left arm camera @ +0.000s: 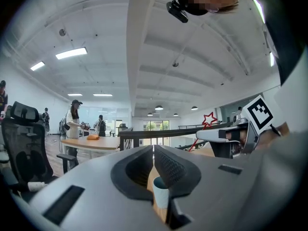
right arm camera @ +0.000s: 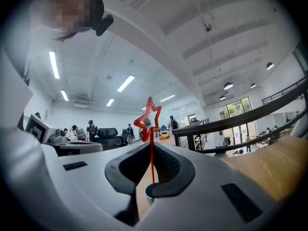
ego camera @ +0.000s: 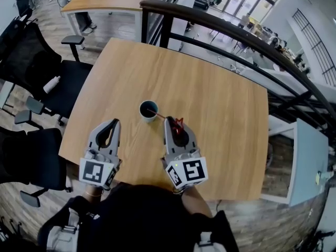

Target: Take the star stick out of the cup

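Note:
A small dark teal cup (ego camera: 148,111) stands near the middle of the wooden table (ego camera: 220,104). The star stick (ego camera: 177,124) is a thin red rod topped by a red star outline; it leans out of the cup towards me. My right gripper (ego camera: 169,120) is shut on the stick just under the star. In the right gripper view the star (right arm camera: 147,117) rises above the closed tips (right arm camera: 151,146) and the rod runs down into the cup (right arm camera: 150,190). My left gripper (ego camera: 114,122) is shut and holds nothing, left of the cup (left arm camera: 161,192).
Black office chairs (ego camera: 37,72) stand off the table's left edge. A black railing (ego camera: 236,33) runs behind the table's far side. Another wooden table (ego camera: 105,1) stands beyond, with people near it (left arm camera: 74,124). The near table edge is at my body.

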{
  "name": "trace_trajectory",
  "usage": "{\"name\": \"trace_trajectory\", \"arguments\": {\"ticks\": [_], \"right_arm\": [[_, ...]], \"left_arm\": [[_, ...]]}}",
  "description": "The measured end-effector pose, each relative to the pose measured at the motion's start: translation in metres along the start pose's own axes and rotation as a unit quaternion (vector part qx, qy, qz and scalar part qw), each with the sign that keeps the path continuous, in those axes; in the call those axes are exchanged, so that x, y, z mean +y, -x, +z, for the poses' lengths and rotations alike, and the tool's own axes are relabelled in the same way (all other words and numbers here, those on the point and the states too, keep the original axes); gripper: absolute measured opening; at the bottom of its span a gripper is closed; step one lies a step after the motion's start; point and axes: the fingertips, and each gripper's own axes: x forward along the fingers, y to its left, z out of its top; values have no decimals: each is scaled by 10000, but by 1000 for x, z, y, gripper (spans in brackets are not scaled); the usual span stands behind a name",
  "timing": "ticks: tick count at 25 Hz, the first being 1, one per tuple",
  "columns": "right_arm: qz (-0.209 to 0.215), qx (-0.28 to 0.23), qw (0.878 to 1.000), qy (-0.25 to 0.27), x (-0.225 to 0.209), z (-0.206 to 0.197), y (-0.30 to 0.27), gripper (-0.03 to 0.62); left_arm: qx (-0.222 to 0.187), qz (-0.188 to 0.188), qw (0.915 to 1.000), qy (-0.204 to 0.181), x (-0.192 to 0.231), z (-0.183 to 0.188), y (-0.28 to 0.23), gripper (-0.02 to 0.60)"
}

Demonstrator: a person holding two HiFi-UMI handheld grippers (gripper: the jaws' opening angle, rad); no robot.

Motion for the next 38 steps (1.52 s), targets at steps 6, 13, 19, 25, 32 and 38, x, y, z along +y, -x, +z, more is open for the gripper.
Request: {"name": "trace_trajectory", "arguments": {"ticks": [6,13,19,25,32,38], "right_arm": [[138,-63,9999,3,4,21,27,29],[249,-157,9995,91,4,34,54,29],[294,-216,9993,74,1,39,71,29],[305,-237,9992,83,2,45,81,29],[289,-228,9993,19,3,41,85,29],[281,-199,9994,-36,3,40,86,29]], "left_arm": [[-120,84,9999,20,-20,12,11,21],[-117,10,9999,-86,-47,18,16,21],[-142,-156,9997,-116,-69,22,17,21],[-80,-161,9997,-157,-80,24,22,21],[10,-140,9997,-174,-81,19,29,21],[-8,-103,9998,-152,-80,21,30,21]]}}
